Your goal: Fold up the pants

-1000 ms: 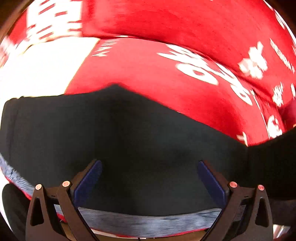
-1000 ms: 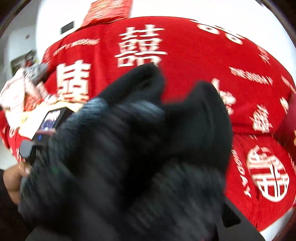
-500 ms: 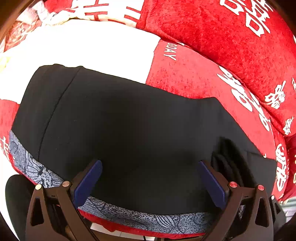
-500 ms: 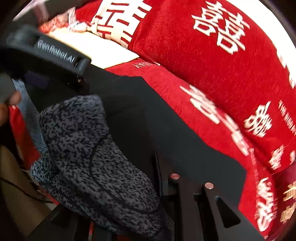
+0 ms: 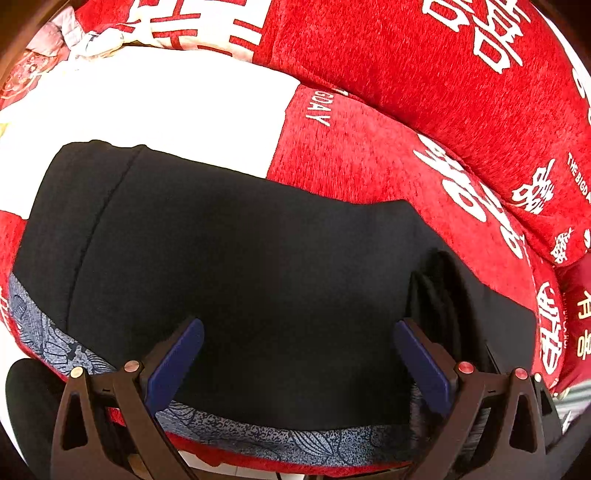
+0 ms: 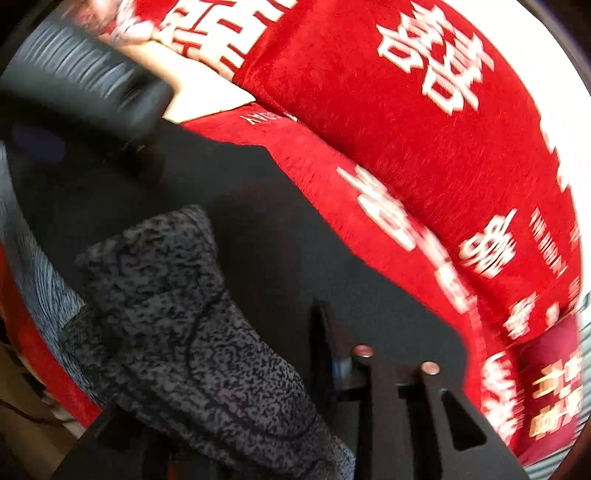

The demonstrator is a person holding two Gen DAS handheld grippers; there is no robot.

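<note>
Black pants now flat on red sofa cover | left gripper wide open, empty | right gripper clamping speckled lining | fold half-done.

Domestic setting, evidently a living room. A sofa seat covered in red plush with white double-happiness characters and wedding lettering, a matching back cushion behind it, and crumpled laundry at the seat's far left corner.
</note>
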